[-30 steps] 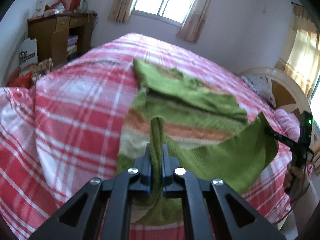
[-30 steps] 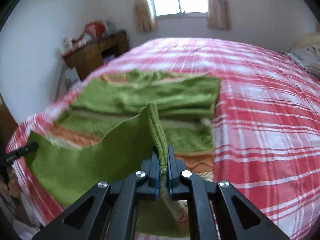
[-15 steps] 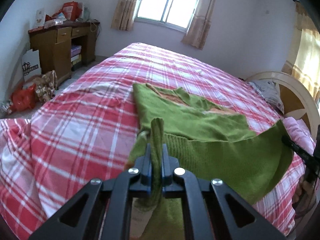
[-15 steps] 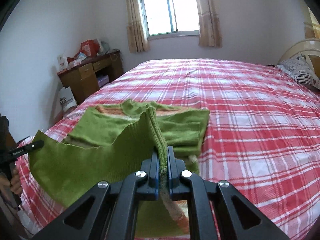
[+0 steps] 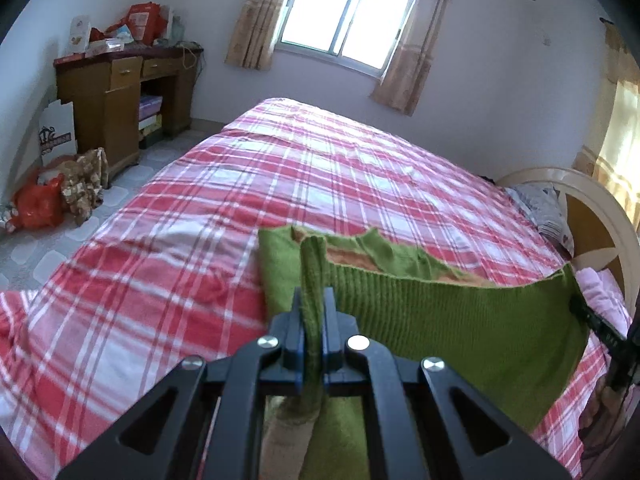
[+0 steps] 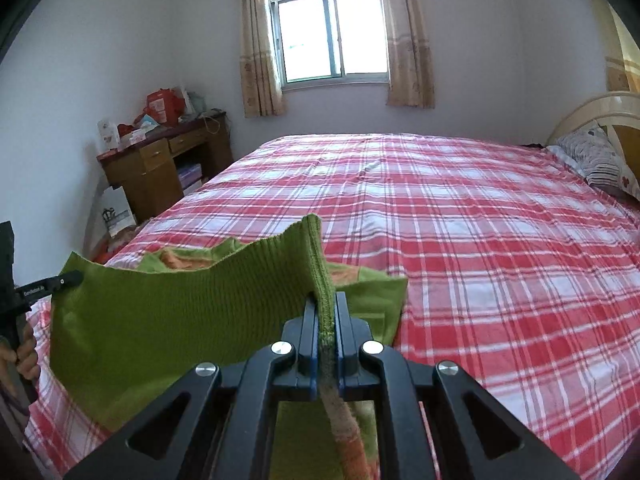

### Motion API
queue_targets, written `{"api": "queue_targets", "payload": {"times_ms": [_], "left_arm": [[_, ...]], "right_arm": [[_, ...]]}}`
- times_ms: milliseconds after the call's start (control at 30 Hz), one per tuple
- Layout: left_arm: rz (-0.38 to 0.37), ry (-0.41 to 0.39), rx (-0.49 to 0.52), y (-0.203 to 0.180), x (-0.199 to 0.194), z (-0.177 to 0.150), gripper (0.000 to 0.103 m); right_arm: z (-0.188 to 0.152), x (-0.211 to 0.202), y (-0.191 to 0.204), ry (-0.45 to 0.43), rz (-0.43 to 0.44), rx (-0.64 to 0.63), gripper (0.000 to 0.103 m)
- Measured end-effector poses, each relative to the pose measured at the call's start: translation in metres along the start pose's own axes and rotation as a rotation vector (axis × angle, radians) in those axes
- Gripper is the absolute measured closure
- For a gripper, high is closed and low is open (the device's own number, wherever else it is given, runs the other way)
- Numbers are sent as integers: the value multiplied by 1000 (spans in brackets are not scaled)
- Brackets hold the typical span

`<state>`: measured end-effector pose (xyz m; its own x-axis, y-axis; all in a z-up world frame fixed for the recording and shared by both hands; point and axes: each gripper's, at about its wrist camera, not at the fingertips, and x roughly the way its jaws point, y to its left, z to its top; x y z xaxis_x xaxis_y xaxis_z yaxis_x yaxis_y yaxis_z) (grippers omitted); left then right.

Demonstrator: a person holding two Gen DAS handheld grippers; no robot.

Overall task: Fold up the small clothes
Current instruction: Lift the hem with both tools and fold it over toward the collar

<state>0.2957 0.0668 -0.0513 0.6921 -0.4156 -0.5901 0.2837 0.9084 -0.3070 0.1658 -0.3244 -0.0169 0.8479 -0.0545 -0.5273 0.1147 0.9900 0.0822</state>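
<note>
A small green knitted sweater [image 5: 460,324] with orange and cream stripes lies partly on the red plaid bed [image 5: 320,168]. My left gripper [image 5: 311,312] is shut on one corner of its ribbed hem, and my right gripper [image 6: 327,312] is shut on the other corner. The hem [image 6: 180,300] hangs stretched between them, lifted above the rest of the sweater. The right gripper shows at the right edge of the left wrist view [image 5: 600,328]. The left gripper shows at the left edge of the right wrist view [image 6: 48,286]. The sweater's lower body is hidden behind the raised hem.
A wooden desk [image 5: 120,92] with clutter stands against the left wall, with bags [image 5: 52,196] on the floor beside it. A headboard [image 5: 592,216] and pillow [image 6: 596,160] are at the bed's right end. A window [image 6: 330,36] is in the far wall.
Both grippers have lifted the hem higher and carried it forward over the sweater. The views tilted up, and the striped body is now covered by the raised hem.
</note>
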Motion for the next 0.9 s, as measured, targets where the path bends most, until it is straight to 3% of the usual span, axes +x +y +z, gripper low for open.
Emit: {"api": "queue_targets", "payload": {"times_ms": [267, 433, 567, 667, 800, 900], "left_arm": [[24, 6, 4, -8, 62, 50, 98], [82, 4, 18, -16, 111, 67, 98], [179, 68, 12, -16, 159, 59, 98], [218, 148, -15, -8, 182, 49, 97], [232, 164, -73, 5, 182, 49, 82], [255, 170, -84, 5, 181, 49, 72]], "right_arm": [[39, 68, -10, 1, -50, -6, 98], [43, 128, -24, 28, -119, 21, 98], [20, 179, -38, 127, -178, 49, 98], [15, 187, -45, 152, -168, 61, 97], [12, 198, -41, 200, -189, 33, 97], [9, 210, -40, 279, -211, 13, 90]]}}
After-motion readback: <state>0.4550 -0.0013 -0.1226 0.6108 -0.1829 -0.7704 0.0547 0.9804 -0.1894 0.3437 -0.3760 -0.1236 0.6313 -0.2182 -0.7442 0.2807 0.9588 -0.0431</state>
